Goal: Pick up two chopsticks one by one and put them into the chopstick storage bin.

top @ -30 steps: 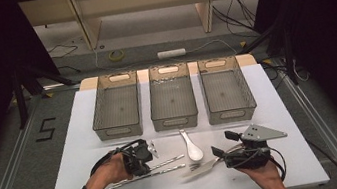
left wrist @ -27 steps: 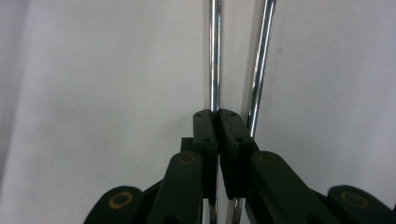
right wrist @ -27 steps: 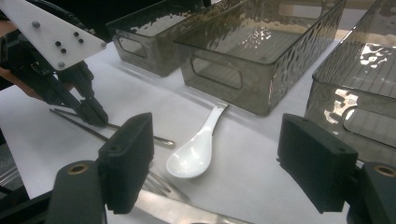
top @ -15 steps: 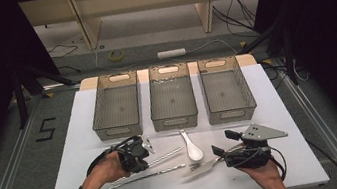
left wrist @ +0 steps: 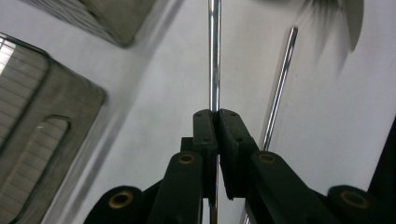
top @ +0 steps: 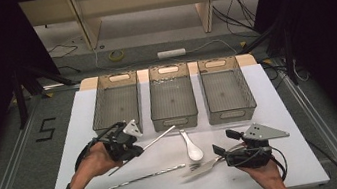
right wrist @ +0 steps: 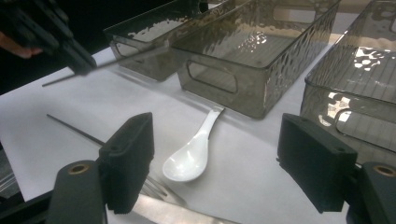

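Note:
My left gripper (top: 136,149) is shut on a metal chopstick (top: 160,136) and holds it off the white table, its far end toward the middle bin. Seen from the left gripper view, the jaws (left wrist: 216,114) pinch that chopstick (left wrist: 214,56) tightly. A second chopstick (top: 147,176) lies flat on the table below it. A white spoon (top: 193,147) lies in front of the middle bin. My right gripper (top: 225,142) stands open near the table's front, and a metal fork (top: 202,165) lies just left of it. In the right gripper view the spoon (right wrist: 194,154) lies beyond the open jaws (right wrist: 219,158).
Three clear grey bins stand in a row at the back of the table: left (top: 116,105), middle (top: 172,99), right (top: 227,91). All look bare inside. The white table top (top: 280,108) ends close in front of both hands.
My left gripper has risen and moved back toward the bins, lifting one chopstick off the table. The other chopstick stays where it lay. The right gripper has not moved.

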The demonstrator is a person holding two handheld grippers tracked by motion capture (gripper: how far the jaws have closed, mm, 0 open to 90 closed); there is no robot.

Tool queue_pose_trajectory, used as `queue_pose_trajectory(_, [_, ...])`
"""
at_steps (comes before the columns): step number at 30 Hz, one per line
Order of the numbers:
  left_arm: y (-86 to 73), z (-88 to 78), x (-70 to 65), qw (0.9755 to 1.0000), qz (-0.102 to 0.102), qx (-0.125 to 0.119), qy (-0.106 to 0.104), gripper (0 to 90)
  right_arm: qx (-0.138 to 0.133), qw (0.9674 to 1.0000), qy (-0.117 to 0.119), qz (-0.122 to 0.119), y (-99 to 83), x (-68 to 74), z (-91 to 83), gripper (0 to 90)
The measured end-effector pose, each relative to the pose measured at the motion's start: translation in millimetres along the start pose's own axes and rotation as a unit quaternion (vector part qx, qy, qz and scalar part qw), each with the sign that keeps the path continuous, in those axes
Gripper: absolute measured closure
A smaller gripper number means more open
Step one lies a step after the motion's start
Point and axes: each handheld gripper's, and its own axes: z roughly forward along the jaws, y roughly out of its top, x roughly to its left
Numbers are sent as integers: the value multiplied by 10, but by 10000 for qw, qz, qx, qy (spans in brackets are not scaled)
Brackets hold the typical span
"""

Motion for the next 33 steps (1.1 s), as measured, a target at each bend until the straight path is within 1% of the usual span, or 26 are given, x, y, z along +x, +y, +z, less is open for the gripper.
queue_pose_trajectory(3, [14,-101,99,9995,-184,-232,111,857,-14,10000,-18,14,-1,-3,-3,282])
queue_pose_trajectory(6, [33,-186,188,9986,-320,-378,178,857,-21,10000,-28,19,1,-4,-3,282])
queue_pose_trajectory(8, [48,-224,245,9977,-423,-454,288,857,-17,10000,-28,21,0,-4,-2,282])
queue_pose_trajectory(10, [60,-253,306,9970,-486,-512,321,857,-13,10000,-23,14,-1,-5,1,282])
queue_pose_trajectory(13, [69,-284,406,9948,-666,-636,431,857,-17,10000,-19,10,-1,-3,0,282])
queue_pose_trajectory(15, [70,-305,493,9924,-827,-749,526,857,-21,10000,-13,9,-1,-4,-2,282])
queue_pose_trajectory(16, [72,-318,531,9911,-885,-799,593,857,-25,10000,-10,9,0,-5,-3,282])
queue_pose_trajectory(18, [78,-345,596,9889,-996,-885,653,857,-30,10000,-9,7,0,-5,-3,282])
queue_pose_trajectory(19, [86,-367,643,9871,-1066,-940,738,857,-29,10000,-9,6,0,-4,-2,282])
queue_pose_trajectory(21, [100,-396,710,9854,-1141,-968,814,857,-33,10000,-3,-1,1,-5,1,282])
queue_pose_trajectory(22, [107,-411,744,9836,-1212,-1029,854,857,-30,10000,-2,-2,1,-4,2,282])
queue_pose_trajectory(23, [114,-428,780,9826,-1251,-1053,885,857,-30,10000,0,-4,2,-4,3,282])
queue_pose_trajectory(25, [126,-455,858,9804,-1311,-1057,1021,857,-34,10000,6,-8,3,-4,2,282])
queue_pose_trajectory(26, [130,-468,911,9791,-1347,-1083,1076,856,-35,10000,8,-7,3,-4,2,282])
queue_pose_trajectory(28, [132,-482,972,9764,-1441,-1158,1121,857,-34,10000,12,-6,2,-3,0,282])
queue_pose_trajectory(31, [138,-477,1074,9723,-1580,-1182,1250,856,-39,10000,15,-6,1,-3,0,282])
queue_pose_trajectory(32, [139,-468,1098,9705,-1631,-1219,1291,857,-38,10000,14,-6,1,-4,1,282])
queue_pose_trajectory(33, [137,-464,1145,9701,-1665,-1188,1309,857,-35,10000,14,-5,1,-4,1,282])
